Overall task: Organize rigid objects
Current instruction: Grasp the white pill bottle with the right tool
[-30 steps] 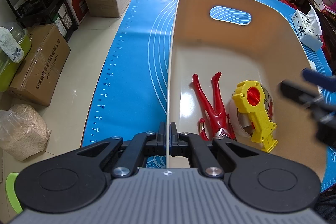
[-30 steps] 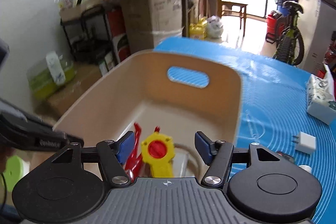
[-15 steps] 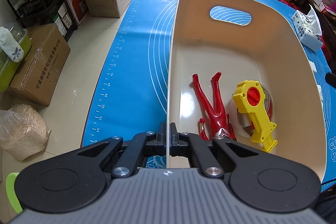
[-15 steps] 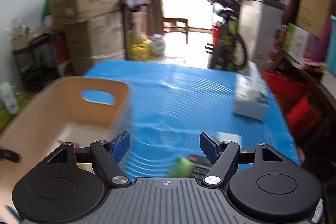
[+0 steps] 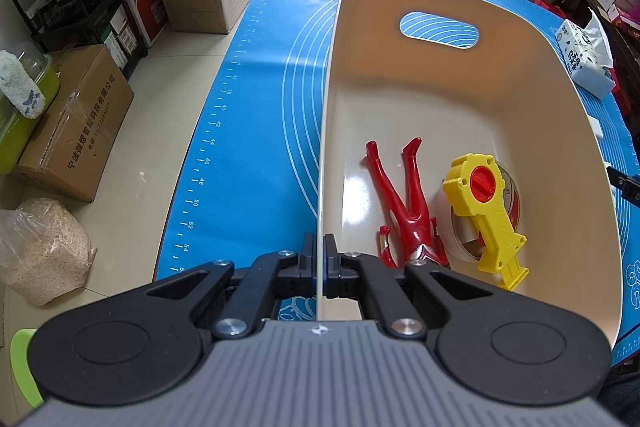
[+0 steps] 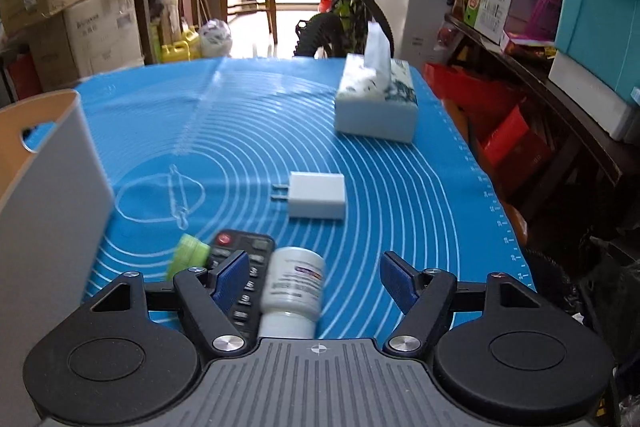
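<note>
**Ana:** Blue matting covers the table [image 6: 400, 187], with boxes and a bicycle crowding the room behind it. How far along does the sorting look?

**Ben:** Partly done, I'd judge. The beige bin [image 5: 520, 39] already holds a red figure [image 5: 404, 203] and a yellow tape dispenser [image 5: 486, 215], lying side by side near the bin's close end.

**Ana:** And outside the bin?

**Ben:** To the right of the bin, on the mat: a white pill bottle [image 6: 292, 291], a black remote [image 6: 244, 267] touching its left side, a small green piece [image 6: 190, 253] left of the remote and nearest the bin, and a white charger [image 6: 316, 195] farther out. A tissue box [image 6: 376, 99] sits beyond the charger; whether it belongs in the bin I can't say.

**Ana:** What are the jaws doing?

**Ben:** The left gripper [image 5: 319, 259] is clamped on the bin's left wall, one finger on each side of the rim. The right gripper [image 6: 316, 279] is spread wide and empty.

**Ana:** Where's the bottle relative to it?

**Ben:** Lying on its side between the jaws, closer to the left one, cap end toward the camera. No finger touches it, as far as I can tell.
</note>
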Motion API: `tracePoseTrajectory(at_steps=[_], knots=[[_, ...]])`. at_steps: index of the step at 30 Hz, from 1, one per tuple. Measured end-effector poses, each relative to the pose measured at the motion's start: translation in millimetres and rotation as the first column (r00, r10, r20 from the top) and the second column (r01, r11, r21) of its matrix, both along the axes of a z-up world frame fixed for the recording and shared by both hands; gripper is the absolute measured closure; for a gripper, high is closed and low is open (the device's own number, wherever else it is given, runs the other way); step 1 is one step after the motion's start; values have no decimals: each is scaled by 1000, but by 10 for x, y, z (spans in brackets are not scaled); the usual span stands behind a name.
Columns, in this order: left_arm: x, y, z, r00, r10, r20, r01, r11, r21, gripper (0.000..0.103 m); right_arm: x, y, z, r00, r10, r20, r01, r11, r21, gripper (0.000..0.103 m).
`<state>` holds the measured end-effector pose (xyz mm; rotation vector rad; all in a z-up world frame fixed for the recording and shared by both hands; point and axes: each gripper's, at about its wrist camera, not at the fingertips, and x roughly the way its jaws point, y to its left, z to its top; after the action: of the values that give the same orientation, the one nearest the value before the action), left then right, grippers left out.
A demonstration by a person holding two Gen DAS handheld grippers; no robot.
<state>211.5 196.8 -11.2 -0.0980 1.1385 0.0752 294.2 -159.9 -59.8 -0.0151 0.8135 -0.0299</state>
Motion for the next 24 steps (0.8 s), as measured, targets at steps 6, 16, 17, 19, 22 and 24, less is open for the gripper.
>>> tracePoseTrajectory(at_steps=[6,16,17,19,22,24], knots=[[2,-1,0,1000,0,0,0,1000,-1,99,53,-60,-141,999,-21,-35,23,998,59,29],[-1,1,-2,1000,0,0,0,1000,1,99,89,-101,-169,998,-17,-62,27,986,164,59],[1,0,-1,1000,1,0,-1,1000,1,99,80,-105,-165,998,-18,-63,28,987,159,59],[2,7,-6,1000,3,-1,-3,1000,-1,99,30,-93,-141,999,-36,-34,39,994,105,59],[6,9,-9,1000,2,-2,-2,1000,0,99,-61,-108,-91,999,-50,12,49,996,75,59],[6,10,-9,1000,2,-2,-2,1000,-1,99,-100,-118,-45,998,-62,28,60,996,63,59]])
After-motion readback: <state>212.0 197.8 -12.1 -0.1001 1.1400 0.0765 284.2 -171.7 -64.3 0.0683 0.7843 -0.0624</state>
